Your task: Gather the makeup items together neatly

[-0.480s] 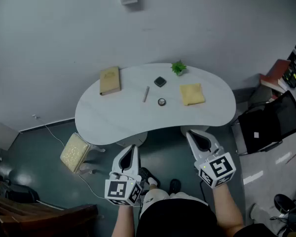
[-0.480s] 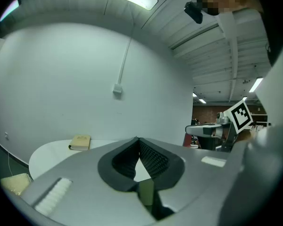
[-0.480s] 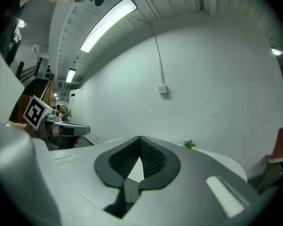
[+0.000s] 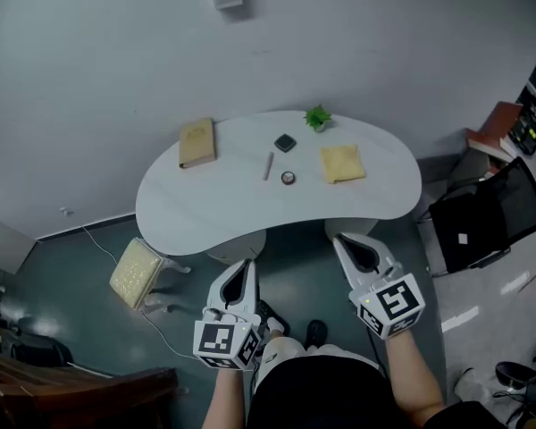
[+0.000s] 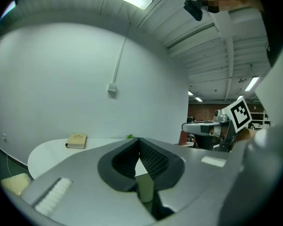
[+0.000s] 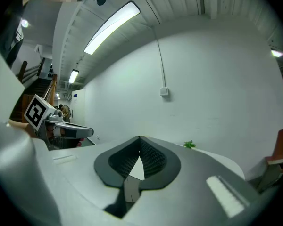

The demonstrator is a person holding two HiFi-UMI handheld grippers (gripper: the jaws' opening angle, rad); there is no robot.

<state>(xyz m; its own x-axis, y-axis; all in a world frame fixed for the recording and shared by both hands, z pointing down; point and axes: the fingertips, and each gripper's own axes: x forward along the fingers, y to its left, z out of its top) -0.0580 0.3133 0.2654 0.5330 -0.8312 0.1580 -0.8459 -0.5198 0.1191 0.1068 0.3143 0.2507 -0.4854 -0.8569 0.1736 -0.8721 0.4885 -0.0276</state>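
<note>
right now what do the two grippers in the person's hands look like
Both match: the left gripper and right gripper have smooth pale grey shells tapering to a point, lined inside with black ribbed pads. Each carries a white cube printed with black square markers at its back end. No cables show, and the forearms behind them are unsleeved.

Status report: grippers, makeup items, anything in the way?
Shut, empty: left gripper, right gripper, short of table. Pencil, square compact, round pot apart, untouched. No obstacle.
</note>
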